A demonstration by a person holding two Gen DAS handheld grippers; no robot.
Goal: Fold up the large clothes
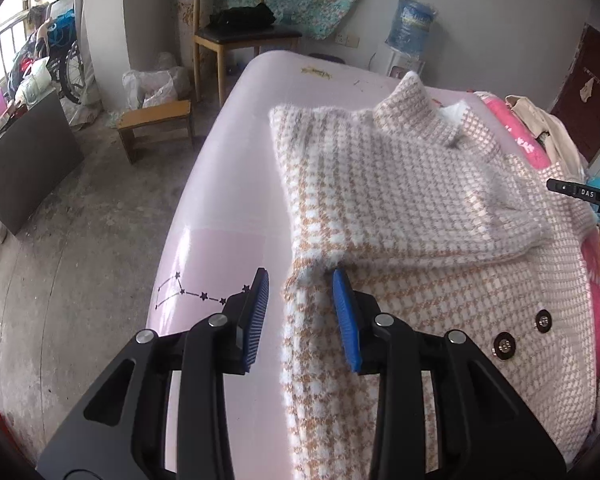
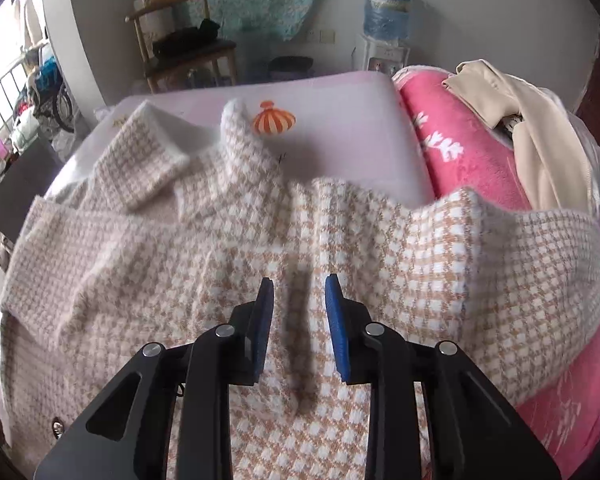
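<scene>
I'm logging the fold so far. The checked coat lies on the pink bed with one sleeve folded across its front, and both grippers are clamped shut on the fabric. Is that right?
Not quite. The checked coat lies on the pink bed, sleeve folded across it, but neither gripper grips it. The left gripper in the left wrist view and the right gripper in the right wrist view both stand open.

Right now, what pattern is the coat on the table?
The coat is a tan-and-white houndstooth check, fuzzy knit, clearest in the right wrist view.
</scene>
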